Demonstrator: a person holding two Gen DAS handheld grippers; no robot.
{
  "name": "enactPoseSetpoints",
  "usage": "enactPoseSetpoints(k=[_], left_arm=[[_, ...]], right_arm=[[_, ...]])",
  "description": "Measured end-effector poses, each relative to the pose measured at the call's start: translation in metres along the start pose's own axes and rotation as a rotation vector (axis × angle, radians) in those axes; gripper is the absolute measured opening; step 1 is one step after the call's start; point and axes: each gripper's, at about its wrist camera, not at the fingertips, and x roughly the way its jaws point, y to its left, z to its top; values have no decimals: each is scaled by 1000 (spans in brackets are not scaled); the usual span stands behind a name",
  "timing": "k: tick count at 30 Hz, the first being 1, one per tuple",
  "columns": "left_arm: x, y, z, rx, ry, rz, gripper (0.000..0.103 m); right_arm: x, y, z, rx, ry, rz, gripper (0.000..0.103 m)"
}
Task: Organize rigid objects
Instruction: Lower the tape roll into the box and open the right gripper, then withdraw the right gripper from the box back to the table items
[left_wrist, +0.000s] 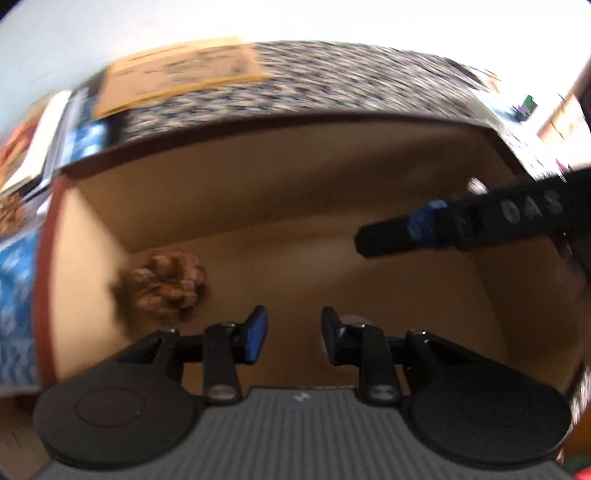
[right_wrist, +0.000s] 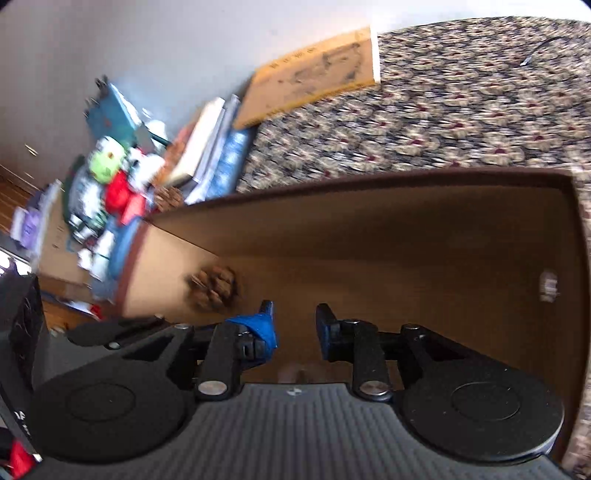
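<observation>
Both pairs of fingers hang spread and empty over the cardboard box (left_wrist: 280, 206): left gripper (left_wrist: 293, 334), right gripper (right_wrist: 293, 325). Inside, near its left wall, lies a pine cone (left_wrist: 162, 286), likely light, stiff, brittle-scaled; best pinched gently across its body.

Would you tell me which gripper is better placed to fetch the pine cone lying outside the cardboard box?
Probably left: the left gripper hangs open nearer the box's left wall, beyond which the outside pine cone lies; the right gripper enters from the far right side.
</observation>
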Motion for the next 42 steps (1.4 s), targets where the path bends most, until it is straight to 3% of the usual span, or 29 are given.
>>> enactPoseSetpoints(k=[2, 5, 8, 14, 21, 27, 34, 39, 42], left_arm=[[-1, -6, -1, 64, -3, -29, 26], [-2, -3, 1, 75, 14, -110, 25], [-7, 4, 2, 52, 39, -244, 25], [-10, -8, 1, 92, 150, -391, 25], [29, -16, 2, 46, 309, -304, 23], [29, -10, 24, 15, 182, -56, 26], [22, -9, 30, -4, 132, 47, 28], [7, -18, 23, 18, 78, 133, 46], [-2, -17, 17, 13, 44, 165, 46]], right_arm=[[-4, -5, -2, 0, -8, -22, 10], [-9, -7, -10, -35, -27, -51, 10], [-10, -13, -12, -12, -42, -24, 11], [-15, -28, -12, 66, -98, 17, 11], [-20, -23, -12, 30, -137, 49, 10], [-23, -27, -14, 44, -162, 56, 10], [-25, -24, -14, 29, -188, 28, 11], [-20, -16, -13, -17, -183, -63, 11], [-16, -7, -14, -84, -195, -121, 11]])
